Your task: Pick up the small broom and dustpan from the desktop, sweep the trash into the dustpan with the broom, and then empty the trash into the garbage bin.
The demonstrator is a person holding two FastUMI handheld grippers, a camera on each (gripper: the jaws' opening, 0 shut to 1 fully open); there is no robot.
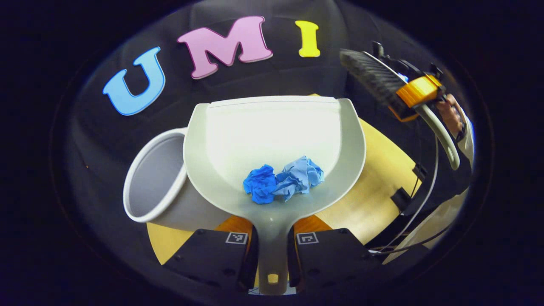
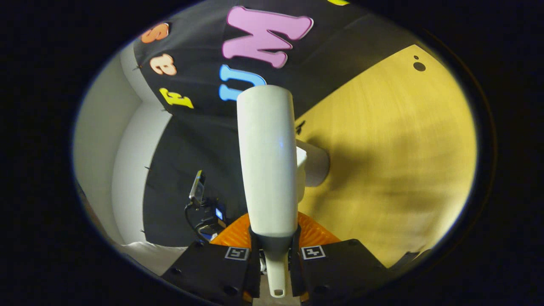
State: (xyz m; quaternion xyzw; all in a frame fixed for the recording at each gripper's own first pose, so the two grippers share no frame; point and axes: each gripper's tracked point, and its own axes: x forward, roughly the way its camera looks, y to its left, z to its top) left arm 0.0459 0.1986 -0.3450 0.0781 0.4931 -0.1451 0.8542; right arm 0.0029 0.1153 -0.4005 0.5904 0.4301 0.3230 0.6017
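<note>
In the left gripper view my left gripper is shut on the handle of the white dustpan, held above the table. Two crumpled blue paper balls lie in the pan near its handle. The white garbage bin stands just left of the pan, partly under it. At the upper right the other gripper holds the small broom raised, bristles up. In the right gripper view my right gripper is shut on the broom's white handle, which runs straight up the view.
The yellow wooden tabletop spreads to the right in the right gripper view, with the bin behind the broom. A hand and a white sleeve with cables are at the right of the left gripper view. Some devices stand at the table's left.
</note>
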